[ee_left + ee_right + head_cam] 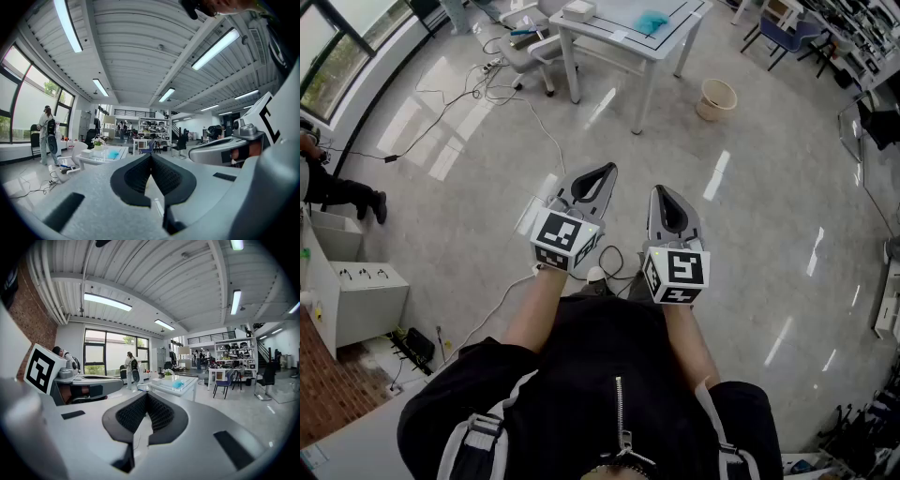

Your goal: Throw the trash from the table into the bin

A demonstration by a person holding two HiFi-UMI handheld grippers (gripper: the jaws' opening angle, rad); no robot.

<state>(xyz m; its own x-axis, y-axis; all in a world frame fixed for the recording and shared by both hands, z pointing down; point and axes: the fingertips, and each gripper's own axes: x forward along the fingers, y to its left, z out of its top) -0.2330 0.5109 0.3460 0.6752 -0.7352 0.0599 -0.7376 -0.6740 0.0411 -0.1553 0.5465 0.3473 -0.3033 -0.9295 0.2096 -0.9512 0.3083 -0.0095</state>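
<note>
Far ahead stands a white table (619,23) with a crumpled blue piece of trash (652,21) on its top. A beige bin (716,98) sits on the floor to the right of the table. My left gripper (605,169) and my right gripper (662,190) are held side by side over the floor, well short of the table, both pointing toward it. Both are shut with nothing between their jaws. The left gripper view has the left gripper (151,156) and the table (101,158) beyond it. The right gripper view has the right gripper (146,394) and the blue trash (177,384).
A white box (579,9) lies on the table's left end. Cables (525,103) trail across the floor between me and the table. A white cabinet (356,291) and a person (328,183) are at the left. Chairs (787,37) stand at the back right.
</note>
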